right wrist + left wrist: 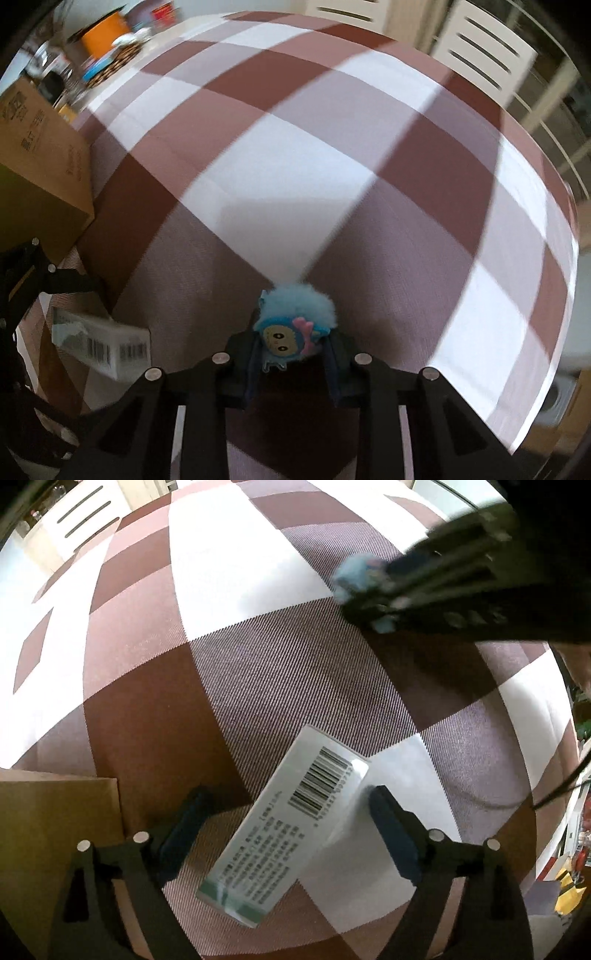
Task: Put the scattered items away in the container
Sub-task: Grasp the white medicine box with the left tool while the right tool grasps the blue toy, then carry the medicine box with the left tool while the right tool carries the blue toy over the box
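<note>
A white and green box with a barcode [284,823] lies on the checked tablecloth between the fingers of my left gripper [291,819], which is open around it without touching. The box also shows in the right wrist view [107,343]. My right gripper [291,354] is shut on a fluffy blue toy with a cartoon face [291,325] and holds it above the cloth. In the left wrist view the right gripper [369,602] and the blue toy [354,576] appear at the upper right. A brown cardboard box [40,162] stands at the left; its corner shows in the left wrist view [55,812].
The table carries a brown and white checked cloth [332,166]. An orange pot [103,29] and clutter sit at the far left corner. White slatted chairs [480,51] stand behind the table.
</note>
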Demonstrator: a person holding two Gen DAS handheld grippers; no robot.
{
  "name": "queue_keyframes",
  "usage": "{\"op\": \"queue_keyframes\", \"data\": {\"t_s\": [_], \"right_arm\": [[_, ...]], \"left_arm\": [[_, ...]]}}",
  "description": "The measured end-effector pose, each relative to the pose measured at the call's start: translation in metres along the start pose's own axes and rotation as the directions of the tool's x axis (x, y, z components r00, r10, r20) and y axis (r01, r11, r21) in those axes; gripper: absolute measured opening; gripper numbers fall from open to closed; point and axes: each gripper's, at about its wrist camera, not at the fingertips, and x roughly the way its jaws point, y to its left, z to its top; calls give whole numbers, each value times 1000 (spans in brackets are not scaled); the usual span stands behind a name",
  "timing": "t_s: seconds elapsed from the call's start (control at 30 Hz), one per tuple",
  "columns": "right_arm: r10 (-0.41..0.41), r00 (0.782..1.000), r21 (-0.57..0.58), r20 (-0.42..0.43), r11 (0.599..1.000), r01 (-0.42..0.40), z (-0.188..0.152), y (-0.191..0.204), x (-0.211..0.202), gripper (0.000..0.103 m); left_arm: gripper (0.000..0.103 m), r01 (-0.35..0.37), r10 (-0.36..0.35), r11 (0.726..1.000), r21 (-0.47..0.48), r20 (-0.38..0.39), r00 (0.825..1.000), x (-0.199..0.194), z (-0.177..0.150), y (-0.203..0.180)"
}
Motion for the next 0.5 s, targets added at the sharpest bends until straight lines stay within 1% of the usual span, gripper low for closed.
{"op": "queue_keyframes", "data": {"t_s": [0.03, 0.07, 0.13, 0.17, 0.23, 0.33, 0.43, 0.5], "right_arm": [[1, 1000, 29, 2, 1000, -1, -7, -3, -2, 29], [2, 1000, 51, 5, 999, -2, -12, -6, -3, 29], [5, 1000, 100, 11, 995, -7, -26, -11, -7, 29], [6, 1000, 125, 13, 992, -7, -33, -13, -9, 29], [3, 1000, 171, 10, 985, -5, -48, -15, -13, 29], [6, 1000, 236, 2, 972, -6, -70, -16, -19, 29], [10, 1000, 278, -9, 961, -7, -89, -13, -23, 29], [10, 1000, 308, -20, 951, -3, -104, -8, -27, 29]], "left_arm": [[79, -1, 1, 1000, -5, 8, 1000, -2, 0, 0], [74, -2, 2, 1000, -7, 16, 1000, -4, -1, 0], [56, -1, 2, 1000, -13, 35, 999, -8, -2, 0], [53, 2, -1, 1000, -21, 36, 999, -10, -2, 1], [42, 15, -14, 999, -47, 29, 999, -12, -1, 5], [36, 48, -47, 994, -97, 19, 999, -13, -1, 12], [36, 68, -69, 988, -136, 4, 998, -14, -1, 15], [36, 66, -68, 986, -152, -11, 998, -14, -2, 14]]}}
